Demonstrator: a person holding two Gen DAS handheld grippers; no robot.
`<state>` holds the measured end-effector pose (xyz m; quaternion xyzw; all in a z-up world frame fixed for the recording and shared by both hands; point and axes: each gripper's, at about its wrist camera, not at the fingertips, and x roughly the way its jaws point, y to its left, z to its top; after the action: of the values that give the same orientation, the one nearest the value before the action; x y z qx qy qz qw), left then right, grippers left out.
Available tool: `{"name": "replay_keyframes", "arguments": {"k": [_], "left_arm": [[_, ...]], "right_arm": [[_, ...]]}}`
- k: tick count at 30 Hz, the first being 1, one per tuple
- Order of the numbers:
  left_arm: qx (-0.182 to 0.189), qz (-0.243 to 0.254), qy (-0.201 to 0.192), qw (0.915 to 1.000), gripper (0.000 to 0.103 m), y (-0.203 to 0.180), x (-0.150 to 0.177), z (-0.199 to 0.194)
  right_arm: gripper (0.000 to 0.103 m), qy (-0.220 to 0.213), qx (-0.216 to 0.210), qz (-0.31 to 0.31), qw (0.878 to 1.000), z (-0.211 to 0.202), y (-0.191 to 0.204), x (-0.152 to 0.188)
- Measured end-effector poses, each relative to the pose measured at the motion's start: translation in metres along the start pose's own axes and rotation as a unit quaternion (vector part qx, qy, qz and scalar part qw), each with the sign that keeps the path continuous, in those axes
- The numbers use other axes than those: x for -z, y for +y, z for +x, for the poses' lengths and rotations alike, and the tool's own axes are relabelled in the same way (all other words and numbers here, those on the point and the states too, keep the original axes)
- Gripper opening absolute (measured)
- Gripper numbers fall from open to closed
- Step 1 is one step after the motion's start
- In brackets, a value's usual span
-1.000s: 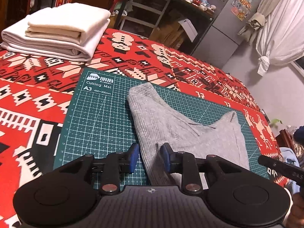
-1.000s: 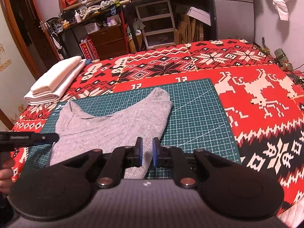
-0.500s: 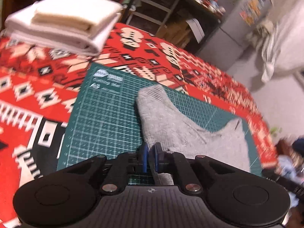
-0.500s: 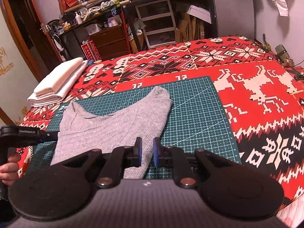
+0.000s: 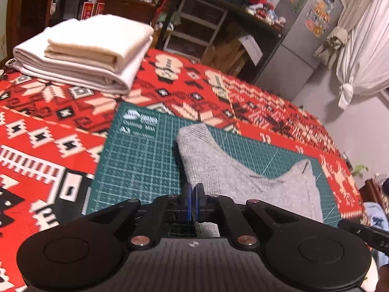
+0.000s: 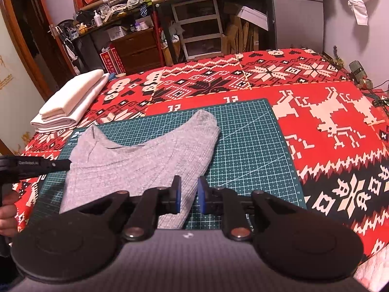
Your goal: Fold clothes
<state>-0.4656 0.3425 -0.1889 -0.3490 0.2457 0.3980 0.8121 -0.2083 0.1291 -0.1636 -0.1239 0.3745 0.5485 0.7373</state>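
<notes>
A grey ribbed garment (image 5: 243, 182) lies flat on a green cutting mat (image 5: 141, 160), two peaks pointing away from me. My left gripper (image 5: 193, 202) is shut at the garment's left edge, its blue pads pressed together on the fabric. In the right wrist view the same garment (image 6: 136, 160) spreads across the mat (image 6: 248, 141), and the left gripper (image 6: 69, 162) touches its left side, held by a hand. My right gripper (image 6: 189, 194) stands open over the garment's near right edge, with fabric showing between its fingers.
A stack of folded white cloths (image 5: 85, 56) sits at the far left on the red patterned blanket (image 6: 328, 112). Shelves, drawers and boxes (image 6: 199, 31) stand beyond the far edge. A fridge (image 5: 304, 36) and a knotted curtain (image 5: 350, 56) are at the right.
My left gripper went from open astride the garment's left edge to shut on it, and shifted slightly. The right gripper stayed open in nearly the same spot.
</notes>
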Motion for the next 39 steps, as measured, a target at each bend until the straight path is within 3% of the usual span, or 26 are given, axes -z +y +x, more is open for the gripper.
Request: {"name": "replay_keyframes", "arguments": {"k": [7, 10, 14, 18, 23, 26, 32, 35, 39], "left_arm": [[-0.015, -0.024, -0.016, 0.9995, 0.003, 0.024, -0.013, -0.015], [-0.009, 0.003, -0.017, 0.9998, 0.003, 0.011, -0.018, -0.024], [-0.001, 0.07, -0.021, 0.9973, 0.003, -0.028, -0.027, -0.036], [0.028, 0.132, -0.015, 0.9907, 0.003, -0.085, -0.035, -0.042], [0.071, 0.193, 0.024, 0.9783, 0.003, -0.154, -0.031, -0.023], [0.075, 0.217, 0.048, 0.9721, 0.003, -0.184, -0.019, 0.005], [0.071, 0.188, 0.096, 0.9749, 0.003, -0.193, 0.003, 0.062], [0.1, 0.135, 0.108, 0.9798, 0.008, -0.18, 0.003, 0.061], [0.134, 0.102, 0.081, 0.9823, 0.01, -0.161, -0.005, 0.028]], "right_arm": [[0.017, -0.006, -0.005, -0.002, 1.0, -0.002, 0.008, -0.006], [0.017, -0.008, -0.01, -0.002, 1.0, -0.003, 0.011, -0.007], [0.017, -0.018, -0.015, 0.004, 1.0, -0.007, 0.008, -0.008], [0.017, -0.032, -0.015, 0.014, 0.999, -0.014, -0.003, -0.008], [0.018, -0.05, -0.011, 0.05, 0.997, -0.026, -0.027, -0.004], [0.019, -0.059, -0.008, 0.073, 0.996, -0.032, -0.042, -0.002], [0.019, -0.072, -0.012, 0.093, 0.993, -0.039, -0.055, 0.003], [0.021, -0.067, -0.026, 0.093, 0.993, -0.034, -0.052, 0.003], [0.029, -0.052, -0.067, 0.111, 0.99, -0.014, -0.046, -0.006]]}}
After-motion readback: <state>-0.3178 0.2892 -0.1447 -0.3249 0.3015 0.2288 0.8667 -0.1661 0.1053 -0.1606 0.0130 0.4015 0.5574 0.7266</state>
